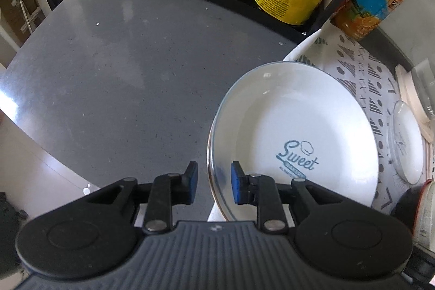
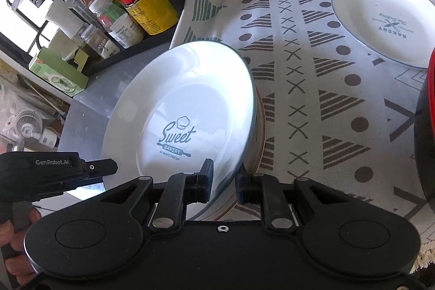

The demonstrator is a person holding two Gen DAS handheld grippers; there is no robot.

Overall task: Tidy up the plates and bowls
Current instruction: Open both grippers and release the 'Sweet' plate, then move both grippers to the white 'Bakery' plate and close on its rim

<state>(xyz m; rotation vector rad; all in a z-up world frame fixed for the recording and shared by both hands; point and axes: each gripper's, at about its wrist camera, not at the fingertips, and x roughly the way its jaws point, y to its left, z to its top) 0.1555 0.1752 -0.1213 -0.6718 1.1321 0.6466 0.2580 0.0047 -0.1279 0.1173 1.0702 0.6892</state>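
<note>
Both grippers straddled the rim of the "Sweet Bakery" plate (image 1: 299,132), which sat tilted on a second plate at the edge of the patterned cloth (image 2: 304,50), partly over the grey counter (image 1: 122,72). Left gripper (image 1: 214,182): fingers apart, rim in the gap, pads not touching. Right gripper (image 2: 223,181): rim between fingers, contact unclear. Another plate (image 2: 386,21) lay flat further along the cloth.
</note>
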